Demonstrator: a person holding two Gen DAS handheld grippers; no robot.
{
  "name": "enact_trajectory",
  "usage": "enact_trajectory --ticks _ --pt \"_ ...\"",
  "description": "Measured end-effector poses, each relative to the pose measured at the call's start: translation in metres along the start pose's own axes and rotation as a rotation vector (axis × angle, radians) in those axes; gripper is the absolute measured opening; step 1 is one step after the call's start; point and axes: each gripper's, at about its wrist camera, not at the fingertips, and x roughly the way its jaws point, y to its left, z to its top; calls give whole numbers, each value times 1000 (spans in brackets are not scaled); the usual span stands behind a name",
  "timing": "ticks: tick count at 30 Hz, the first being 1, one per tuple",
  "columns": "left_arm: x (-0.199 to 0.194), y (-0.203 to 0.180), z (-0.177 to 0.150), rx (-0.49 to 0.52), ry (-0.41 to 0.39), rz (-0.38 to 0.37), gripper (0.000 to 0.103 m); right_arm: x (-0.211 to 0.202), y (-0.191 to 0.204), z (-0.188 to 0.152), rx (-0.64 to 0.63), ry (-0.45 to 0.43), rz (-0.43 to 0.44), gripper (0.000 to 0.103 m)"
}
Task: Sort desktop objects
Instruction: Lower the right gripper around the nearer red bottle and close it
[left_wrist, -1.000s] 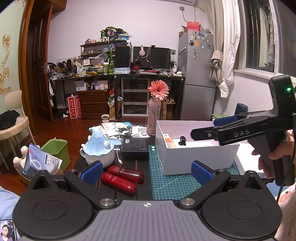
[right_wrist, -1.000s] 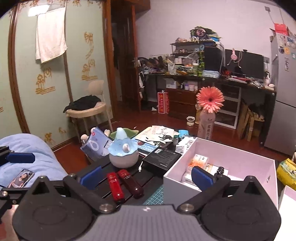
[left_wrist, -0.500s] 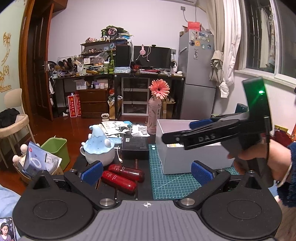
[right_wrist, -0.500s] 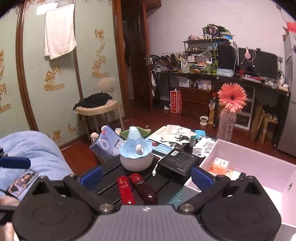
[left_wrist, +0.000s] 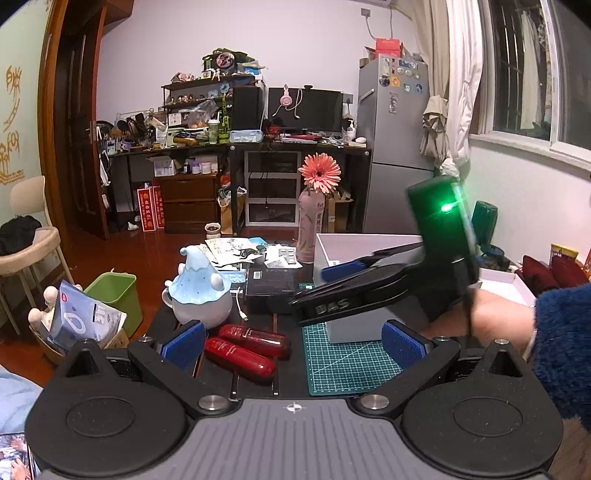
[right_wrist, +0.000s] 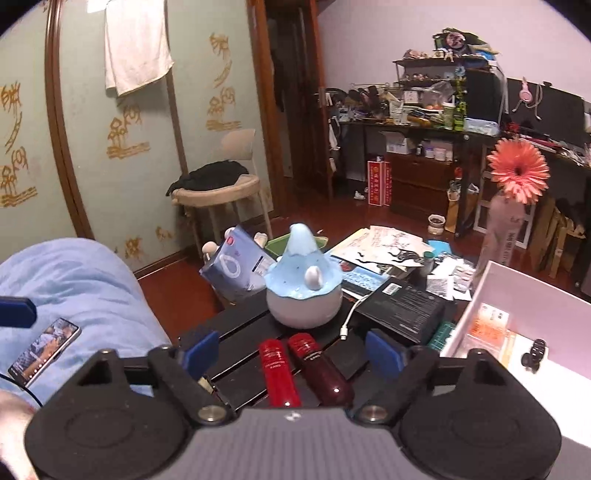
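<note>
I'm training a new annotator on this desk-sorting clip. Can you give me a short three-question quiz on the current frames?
1. True or false: the two red tubes lie inside the white box.
2. What sits just behind the tubes? A) blue-capped white figurine B) green bin C) phone
3. Fill in: the pink flower stands in a ___ bottle.

Key: 1 false, they lie side by side on the dark tabletop; 2 A; 3 pink.

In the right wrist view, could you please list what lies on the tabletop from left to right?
Blue packet → blue-capped white figurine → two red tubes → black box → white box.
</note>
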Motion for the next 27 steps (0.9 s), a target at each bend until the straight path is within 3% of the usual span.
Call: enact_trajectory --ticks 14,17,27 --pt "4 2 0 -4 16 1 103 50 12 -9 -59 65 25 76" --pt "5 1 0 -1 20 1 103 58 13 -14 -77 78 24 66" --pt "6 -1 0 11 24 6 103 81 15 -27 -80 116 65 66"
